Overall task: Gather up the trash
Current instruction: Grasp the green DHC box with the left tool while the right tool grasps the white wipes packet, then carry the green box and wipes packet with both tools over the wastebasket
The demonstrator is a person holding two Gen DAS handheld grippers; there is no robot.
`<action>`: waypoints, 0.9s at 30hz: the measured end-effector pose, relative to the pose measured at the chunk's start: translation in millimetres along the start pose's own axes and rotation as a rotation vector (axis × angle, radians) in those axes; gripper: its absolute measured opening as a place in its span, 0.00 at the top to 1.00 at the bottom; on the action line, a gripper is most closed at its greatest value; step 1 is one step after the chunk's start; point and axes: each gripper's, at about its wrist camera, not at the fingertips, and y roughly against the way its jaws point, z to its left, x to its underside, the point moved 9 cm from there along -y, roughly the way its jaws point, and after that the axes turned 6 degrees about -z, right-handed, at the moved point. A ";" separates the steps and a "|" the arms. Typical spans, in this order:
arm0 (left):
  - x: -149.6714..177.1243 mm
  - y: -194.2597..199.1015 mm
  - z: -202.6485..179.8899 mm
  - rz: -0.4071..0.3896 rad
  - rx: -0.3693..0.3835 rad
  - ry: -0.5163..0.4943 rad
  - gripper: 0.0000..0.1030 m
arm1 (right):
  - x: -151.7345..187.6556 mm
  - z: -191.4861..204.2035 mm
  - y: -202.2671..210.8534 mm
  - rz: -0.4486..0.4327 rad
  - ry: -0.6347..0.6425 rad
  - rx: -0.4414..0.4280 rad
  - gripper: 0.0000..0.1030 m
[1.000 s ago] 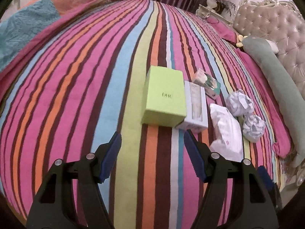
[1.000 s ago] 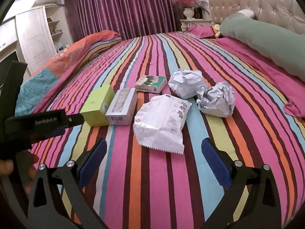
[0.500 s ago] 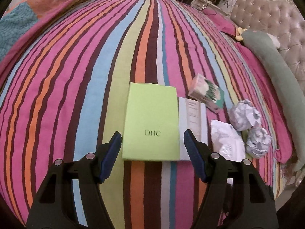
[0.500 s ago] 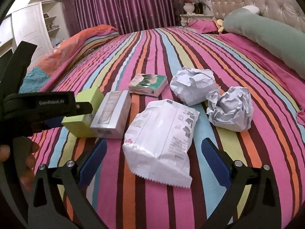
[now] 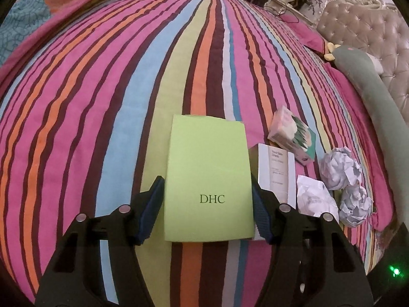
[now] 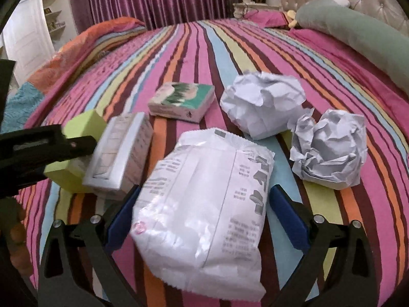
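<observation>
Both my grippers have come down closer than a second ago. My left gripper (image 5: 207,208) now straddles the flat, smooth green box (image 5: 207,179), jaws closing, blue pads just beside its sides, not clearly pressing. My right gripper (image 6: 202,213) stands wide apart around the glossy, crinkled white bag (image 6: 204,204), not gripping. Past them on the striped quilt (image 5: 102,102): white carton (image 6: 120,153) touching the green box, small printed box (image 6: 182,101), two crumpled paper balls (image 6: 263,102), rough and creased.
</observation>
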 end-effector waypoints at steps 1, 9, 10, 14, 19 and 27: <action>0.2 -0.1 -0.6 -0.002 -0.004 -0.010 0.40 | 0.2 -0.6 -0.3 0.003 0.001 0.005 0.16; 0.9 4.8 -1.7 -0.022 -0.053 -0.056 0.43 | 5.9 -1.5 11.9 0.013 0.033 -0.028 0.29; 2.5 7.9 -0.1 -0.024 -0.050 -0.046 0.43 | 7.3 -1.5 15.9 0.009 0.033 -0.032 0.29; 11.6 23.6 3.5 -0.035 -0.037 -0.031 0.43 | 14.9 -0.1 38.9 -0.015 0.037 -0.057 0.29; 23.6 54.8 3.9 -0.061 -0.017 -0.026 0.43 | 21.4 -5.1 63.6 -0.025 0.002 -0.089 0.29; 60.8 107.8 -3.3 -0.085 0.012 -0.051 0.43 | 33.9 -27.6 112.3 -0.045 -0.068 -0.103 0.29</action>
